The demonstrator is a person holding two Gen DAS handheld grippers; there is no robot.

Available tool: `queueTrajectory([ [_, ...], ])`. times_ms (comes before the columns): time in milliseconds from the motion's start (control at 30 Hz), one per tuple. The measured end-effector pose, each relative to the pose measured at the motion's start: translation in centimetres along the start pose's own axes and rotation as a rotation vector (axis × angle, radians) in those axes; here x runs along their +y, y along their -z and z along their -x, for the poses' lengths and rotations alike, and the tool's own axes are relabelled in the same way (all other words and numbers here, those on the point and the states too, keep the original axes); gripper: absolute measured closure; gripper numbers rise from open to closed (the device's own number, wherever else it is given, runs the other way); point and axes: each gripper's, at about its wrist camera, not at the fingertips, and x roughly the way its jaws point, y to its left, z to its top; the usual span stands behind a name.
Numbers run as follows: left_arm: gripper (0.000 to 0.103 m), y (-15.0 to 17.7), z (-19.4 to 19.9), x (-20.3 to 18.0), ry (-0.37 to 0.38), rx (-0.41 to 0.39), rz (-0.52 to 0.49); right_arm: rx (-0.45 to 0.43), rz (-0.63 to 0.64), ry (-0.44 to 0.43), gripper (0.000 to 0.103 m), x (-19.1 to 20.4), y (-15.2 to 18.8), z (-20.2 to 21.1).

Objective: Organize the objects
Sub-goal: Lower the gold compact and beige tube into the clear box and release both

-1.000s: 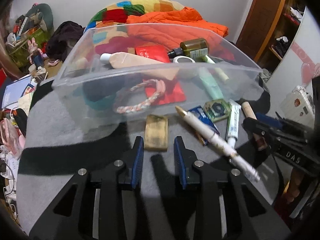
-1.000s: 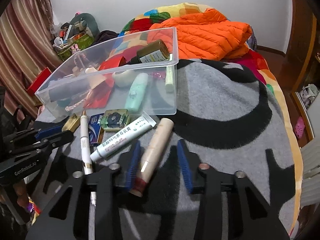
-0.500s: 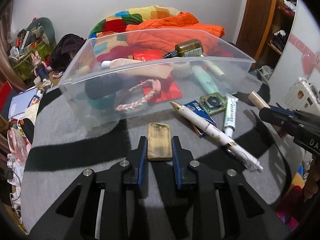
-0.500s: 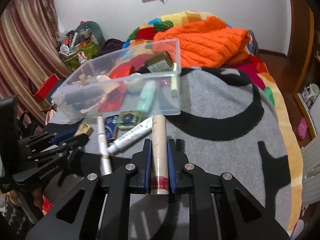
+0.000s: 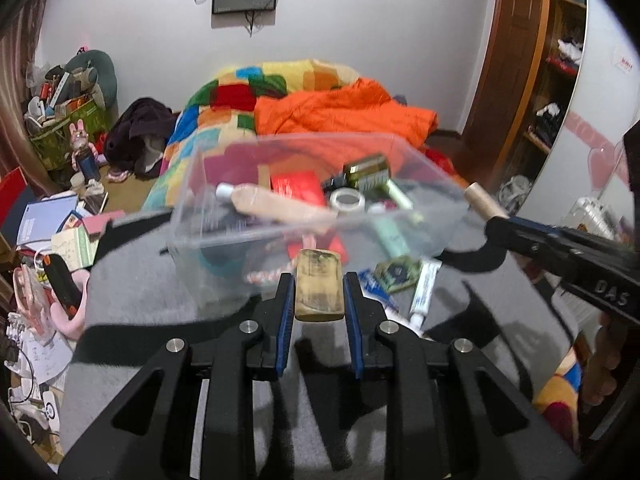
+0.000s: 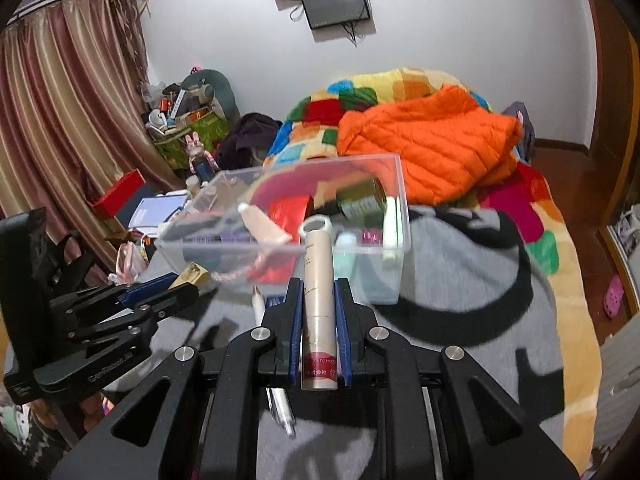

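My left gripper [image 5: 319, 286] is shut on a flat tan rectangular block [image 5: 319, 286], lifted off the grey blanket in front of the clear plastic bin [image 5: 248, 236]. My right gripper [image 6: 318, 294] is shut on a beige cosmetic tube [image 6: 318, 280], raised and pointing toward the bin [image 6: 396, 272]. The bin holds a dark bottle [image 5: 366, 170], a red packet, a beige tube, a tape roll and other small items. In the left wrist view the right gripper [image 5: 496, 222] with the tube tip sits at right. The right wrist view shows the left gripper [image 6: 182, 282] at left.
On the grey blanket [image 5: 132, 292] beside the bin lie a white tube [image 5: 424, 292], a green square packet [image 5: 396, 274], a blue packet and a white pen [image 6: 260, 300]. An orange jacket [image 6: 428, 148] and colourful quilt lie behind. Clutter fills the floor at left.
Both grippers closed on their items, the left on the tan block and the right on the beige tube, then rose off the blanket toward the bin.
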Motion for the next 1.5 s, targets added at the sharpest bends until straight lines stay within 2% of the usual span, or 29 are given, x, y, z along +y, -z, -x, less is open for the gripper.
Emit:
queueTrajectory([
  [233, 0.08, -3.1, 0.8, 1.1, 0.001, -0.067, 0.026, -0.04, 0.002, -0.008, 0.089, 0.3, -2.3, -0.3],
  [400, 0.08, -4.7, -0.2, 1.9, -0.016, -0.076, 0.033, -0.042, -0.002, -0.01, 0.089, 0.1, -4.0, -1.6],
  [800, 0.08, -6.4, -5.2, 3.0, -0.035, 0.008, 0.032, 0.048, -0.043, 0.025, 0.089, -1.6, -6.3, -7.6],
  [1133, 0.08, -6.3, -8.0, 3.2, 0.002, 0.089, 0.04, 0.147, 0.033, 0.058, 0.089, -0.5, -5.6, -11.4],
  [1300, 0.079, -6.1, -7.3, 3.0, 0.011, 0.087, 0.047, 0.18, 0.024, 0.039, 0.089, -0.6, -5.3, -11.5],
  [1500, 0.075, -6.2, -4.6, 2.0, 0.007, 0.035, 0.022, 0.129, 0.033, 0.047, 0.087, -0.5, -5.4, -8.8],
])
